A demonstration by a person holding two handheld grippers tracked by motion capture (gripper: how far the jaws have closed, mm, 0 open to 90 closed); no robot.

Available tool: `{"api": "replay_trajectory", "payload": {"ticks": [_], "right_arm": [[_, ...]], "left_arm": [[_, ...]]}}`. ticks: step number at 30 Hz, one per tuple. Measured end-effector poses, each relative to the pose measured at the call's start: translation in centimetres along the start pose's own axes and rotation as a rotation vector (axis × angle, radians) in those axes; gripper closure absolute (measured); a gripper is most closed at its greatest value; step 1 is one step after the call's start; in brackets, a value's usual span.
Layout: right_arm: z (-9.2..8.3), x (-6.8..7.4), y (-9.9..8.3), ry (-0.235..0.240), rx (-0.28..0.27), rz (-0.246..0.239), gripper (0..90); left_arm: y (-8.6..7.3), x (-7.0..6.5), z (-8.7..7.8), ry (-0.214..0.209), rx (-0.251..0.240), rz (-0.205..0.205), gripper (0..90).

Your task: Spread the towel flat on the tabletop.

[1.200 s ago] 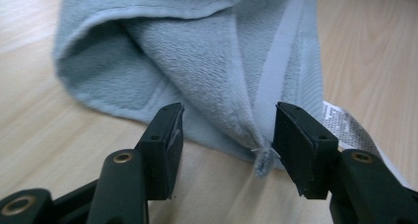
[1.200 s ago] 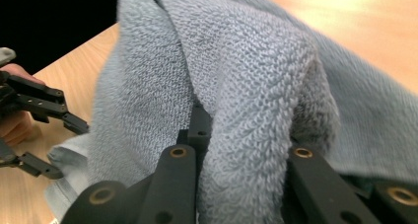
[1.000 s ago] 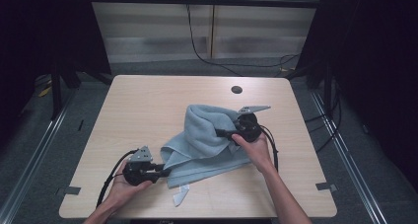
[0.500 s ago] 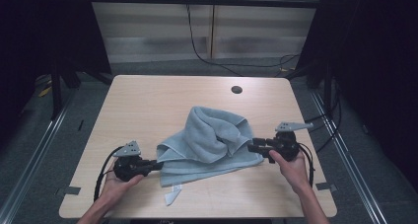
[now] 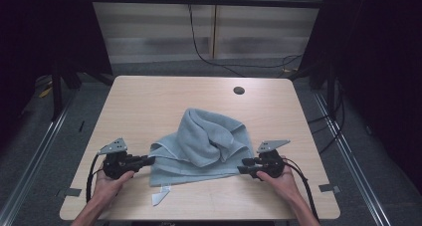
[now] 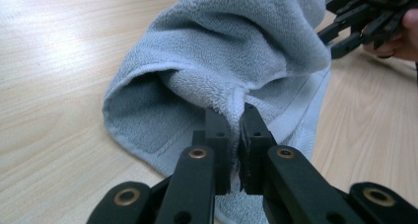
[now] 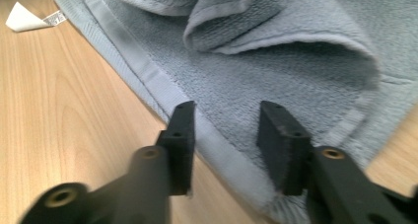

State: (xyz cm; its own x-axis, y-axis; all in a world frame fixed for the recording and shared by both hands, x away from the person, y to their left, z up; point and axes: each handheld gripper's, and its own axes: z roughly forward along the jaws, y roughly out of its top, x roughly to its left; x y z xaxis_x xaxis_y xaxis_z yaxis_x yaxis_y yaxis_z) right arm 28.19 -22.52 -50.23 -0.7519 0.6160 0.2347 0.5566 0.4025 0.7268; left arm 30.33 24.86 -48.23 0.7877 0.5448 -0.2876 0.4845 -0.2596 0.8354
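Room: dark curtains on both sides, a pale wall behind, and a light wooden table (image 5: 149, 101) with a small round hole (image 5: 239, 90) near its far edge.
Towel: a grey-blue towel (image 5: 204, 144) lies bunched near the table's front middle, its long hem running left to right between the two hands; a white label (image 5: 160, 196) pokes out at the front left.
Left tongs: the left tongs (image 5: 149, 160) are clamped on the towel's left corner, cloth pinched tight between the jaws.
Right tongs: the right tongs (image 5: 241, 167) stand parted over the hem at the towel's right corner, pads not pressing; the jaws have just been opening.
Key relation: the free corner lies straight ahead of the right tongs, between the jaws, so that hand is the nearer one.
Change: a second ago the right hand was up on top of the heap; now it sits low at the front right corner, and the left hand has drifted outward with its corner.
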Motion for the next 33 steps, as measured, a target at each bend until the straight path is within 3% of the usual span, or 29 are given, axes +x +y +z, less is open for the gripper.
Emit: {"api": "replay_trajectory", "payload": {"ticks": [2,4,6,11,15,17,22,26,29,30,31,33], "right_arm": [[0.2,0.0,-0.2,0.022,-0.013,-0.006,49.6],[0.3,0.4,-0.5,0.002,-0.012,-0.074,46.9],[0.3,0.6,-0.8,-0.005,-0.035,-0.088,47.3],[0.3,0.8,-0.8,-0.080,-0.028,-0.121,65.5],[0.3,0.7,-0.6,-0.092,-0.016,-0.111,74.0],[0.2,0.7,-0.3,-0.077,-0.009,-0.080,85.1],[-0.5,1.1,0.3,-0.050,-0.023,-0.054,86.2],[-2.5,1.6,1.4,-0.014,-0.092,-0.036,86.5],[-4.0,1.6,2.8,-0.024,-0.137,-0.051,86.7],[-4.9,1.3,4.3,-0.043,-0.188,-0.049,86.9],[-4.9,1.3,4.3,-0.043,-0.188,-0.049,86.9],[-5.2,0.6,6.0,-0.070,-0.225,-0.047,86.9]], "left_arm": [[0.2,0.3,0.0,0.008,-0.015,-0.013,85.5],[0.4,0.6,0.1,0.015,-0.032,-0.030,85.6],[0.6,0.6,0.1,0.017,-0.037,-0.033,85.7],[0.7,0.5,0.1,0.011,-0.048,-0.039,85.7],[0.8,0.5,0.0,0.009,-0.052,-0.037,85.8],[0.9,0.4,0.0,0.010,-0.052,-0.032,85.8],[1.2,0.1,-0.7,0.005,-0.068,-0.018,85.9],[1.7,-0.5,-1.2,0.000,-0.081,0.001,85.9],[2.5,-0.7,-1.5,0.004,-0.098,0.013,85.9],[2.8,-0.6,-1.6,0.009,-0.108,0.016,85.9],[3.2,-0.5,-1.6,0.016,-0.118,0.013,85.9],[3.9,-0.1,-1.3,0.035,-0.129,0.004,85.9]]}}
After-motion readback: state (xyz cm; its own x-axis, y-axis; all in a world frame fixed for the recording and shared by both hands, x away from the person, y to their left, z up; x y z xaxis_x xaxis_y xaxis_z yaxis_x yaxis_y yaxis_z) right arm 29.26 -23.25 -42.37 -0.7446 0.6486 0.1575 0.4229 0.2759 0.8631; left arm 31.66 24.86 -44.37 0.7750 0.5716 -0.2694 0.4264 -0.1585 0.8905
